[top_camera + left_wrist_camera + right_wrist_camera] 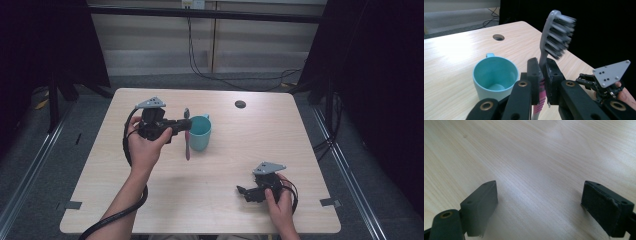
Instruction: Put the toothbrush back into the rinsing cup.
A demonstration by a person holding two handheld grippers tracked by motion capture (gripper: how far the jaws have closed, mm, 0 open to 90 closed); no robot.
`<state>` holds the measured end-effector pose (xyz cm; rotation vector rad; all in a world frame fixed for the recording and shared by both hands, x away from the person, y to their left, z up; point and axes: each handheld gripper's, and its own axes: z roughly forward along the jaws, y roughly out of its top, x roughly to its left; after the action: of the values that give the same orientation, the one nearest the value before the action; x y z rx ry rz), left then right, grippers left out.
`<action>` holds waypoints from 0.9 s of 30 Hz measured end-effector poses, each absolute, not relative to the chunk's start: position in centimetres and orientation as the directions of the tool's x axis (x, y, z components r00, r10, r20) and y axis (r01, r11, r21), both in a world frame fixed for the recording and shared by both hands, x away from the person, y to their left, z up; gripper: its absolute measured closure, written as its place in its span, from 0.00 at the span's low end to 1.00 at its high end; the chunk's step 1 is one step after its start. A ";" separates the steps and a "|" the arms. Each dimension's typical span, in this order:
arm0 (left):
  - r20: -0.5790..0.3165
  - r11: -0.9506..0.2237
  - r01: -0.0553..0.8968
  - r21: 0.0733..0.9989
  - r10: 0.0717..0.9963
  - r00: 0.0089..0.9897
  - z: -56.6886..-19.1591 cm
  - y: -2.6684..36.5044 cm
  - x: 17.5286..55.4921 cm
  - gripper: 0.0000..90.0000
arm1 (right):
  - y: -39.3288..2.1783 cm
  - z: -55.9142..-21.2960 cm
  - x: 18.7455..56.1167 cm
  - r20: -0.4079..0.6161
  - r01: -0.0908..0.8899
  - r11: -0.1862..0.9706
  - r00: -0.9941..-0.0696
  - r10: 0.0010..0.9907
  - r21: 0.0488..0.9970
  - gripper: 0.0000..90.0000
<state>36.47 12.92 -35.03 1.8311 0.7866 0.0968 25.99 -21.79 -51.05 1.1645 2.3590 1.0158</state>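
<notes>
Teal mug (200, 133) is the landmark: just beside it a toothbrush (555, 37) is held upright, clenched in the left gripper (543, 72) (right gripper (540, 207) gapes, empty). Lowering it into the mug seems called for next.

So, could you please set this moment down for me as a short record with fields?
surface: wooden table
held item: toothbrush, bristle head up, pink handle end down
left gripper: shut on the toothbrush, raised beside the cup
cup: teal, upright, looks empty, handle on its far side
right gripper: jaws apart, nothing between them, low over the table's near right part
table hole: dark, round, near the far edge
</notes>
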 end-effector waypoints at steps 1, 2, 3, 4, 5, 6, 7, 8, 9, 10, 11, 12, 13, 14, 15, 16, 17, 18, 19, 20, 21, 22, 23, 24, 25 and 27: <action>-0.299 -0.186 0.467 0.865 0.556 0.776 -35.0 13.0 36.5 0.93 | -21.8 -51.1 25.9 0.030 0.561 0.410 -0.614 0.789 0.719 0.14; -0.304 -0.178 0.467 0.866 0.555 0.774 -34.9 13.1 36.6 0.93 | -21.8 -51.1 25.9 0.029 0.561 0.410 -0.615 0.788 0.719 0.14; -0.303 -0.173 0.464 0.869 0.556 0.774 -34.8 13.2 36.7 0.93 | -21.8 -51.1 25.9 0.027 0.560 0.411 -0.615 0.788 0.719 0.14; -0.299 -0.174 0.462 0.870 0.560 0.773 -34.8 13.2 36.7 0.93 | -21.8 -51.1 25.9 0.027 0.560 0.411 -0.613 0.789 0.719 0.14; -0.302 -0.166 0.462 0.871 0.562 0.771 -34.7 13.3 36.8 0.93 | -21.8 -51.1 25.9 0.026 0.561 0.411 -0.612 0.790 0.719 0.14; -0.303 -0.164 0.462 0.872 0.561 0.771 -34.6 13.4 36.8 0.93 | -21.8 -51.1 25.9 0.026 0.561 0.410 -0.612 0.791 0.719 0.14; -0.298 -0.164 0.459 0.873 0.564 0.770 -34.6 13.4 36.9 0.93 | -21.8 -51.1 25.9 0.026 0.562 0.410 -0.611 0.791 0.719 0.14; -0.295 -0.164 0.457 0.874 0.567 0.769 -34.5 13.5 37.0 0.93 | -21.7 -51.1 25.9 0.025 0.562 0.410 -0.610 0.792 0.718 0.13; -0.295 -0.163 0.457 0.874 0.570 0.767 -34.4 13.5 37.0 0.93 | -21.7 -51.1 25.9 0.024 0.562 0.410 -0.609 0.793 0.718 0.13; -0.299 -0.156 0.458 0.875 0.570 0.765 -34.4 13.6 37.1 0.93 | -21.7 -51.1 25.9 0.024 0.562 0.410 -0.610 0.792 0.718 0.13; -0.295 -0.158 0.456 0.876 0.571 0.766 -34.3 13.6 37.2 0.93 | -21.7 -51.1 25.9 0.024 0.562 0.411 -0.610 0.792 0.718 0.13; -0.295 -0.156 0.456 0.876 0.573 0.764 -34.2 13.6 37.2 0.93 | -21.7 -51.1 25.9 0.023 0.561 0.411 -0.610 0.792 0.718 0.13; -0.297 -0.150 0.454 0.878 0.572 0.764 -34.1 13.7 37.3 0.93 | -21.7 -51.1 25.9 0.024 0.562 0.411 -0.610 0.792 0.718 0.13; -0.301 -0.147 0.456 0.878 0.573 0.763 -34.1 13.7 37.3 0.93 | -21.7 -51.1 25.9 0.025 0.561 0.411 -0.611 0.792 0.718 0.13; -0.301 -0.144 0.456 0.878 0.575 0.761 -34.0 13.7 37.4 0.93 | -21.7 -51.1 25.9 0.025 0.561 0.411 -0.611 0.791 0.718 0.13; -0.296 -0.147 0.454 0.879 0.578 0.760 -33.9 13.7 37.5 0.93 | -21.7 -51.1 25.9 0.025 0.561 0.411 -0.611 0.791 0.718 0.13; -0.298 -0.147 0.455 0.878 0.576 0.761 -33.9 13.6 37.5 0.93 | -21.7 -51.1 25.9 0.024 0.561 0.411 -0.611 0.791 0.718 0.13; -0.298 -0.146 0.455 0.879 0.577 0.760 -33.8 13.6 37.6 0.93 | -21.7 -51.1 25.9 0.023 0.559 0.413 -0.613 0.790 0.719 0.13; -0.294 -0.146 0.453 0.880 0.581 0.759 -33.8 13.6 37.7 0.93 | -21.7 -51.1 25.9 0.021 0.558 0.414 -0.613 0.789 0.719 0.13; -0.296 -0.145 0.455 0.879 0.581 0.758 -33.7 13.6 37.8 0.93 | -21.7 -51.1 25.9 0.021 0.558 0.414 -0.614 0.789 0.719 0.13; -0.300 -0.140 0.456 0.879 0.581 0.757 -33.7 13.6 37.9 0.93 | -21.7 -51.1 25.9 0.022 0.559 0.414 -0.613 0.790 0.719 0.13; -0.294 -0.142 0.451 0.881 0.582 0.758 -33.6 13.6 38.0 0.93 | -21.7 -51.1 25.9 0.022 0.559 0.414 -0.613 0.790 0.719 0.13; -0.292 -0.144 0.450 0.881 0.583 0.758 -33.6 13.6 38.1 0.93 | -21.7 -51.1 25.9 0.022 0.558 0.414 -0.613 0.790 0.719 0.13; -0.298 -0.138 0.454 0.880 0.583 0.756 -33.6 13.5 38.1 0.93 | -21.7 -51.1 25.9 0.022 0.559 0.414 -0.613 0.790 0.719 0.13; -0.295 -0.142 0.453 0.880 0.583 0.757 -33.6 13.6 38.2 0.93 | -21.7 -51.1 25.9 0.022 0.559 0.413 -0.613 0.790 0.719 0.13; -0.299 -0.138 0.455 0.880 0.584 0.755 -33.5 13.6 38.4 0.93 | -21.7 -51.1 25.9 0.022 0.559 0.414 -0.613 0.790 0.719 0.13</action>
<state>38.44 13.55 -33.51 1.7736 0.8144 0.1359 25.93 -21.72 -51.12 1.1663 2.3532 1.0130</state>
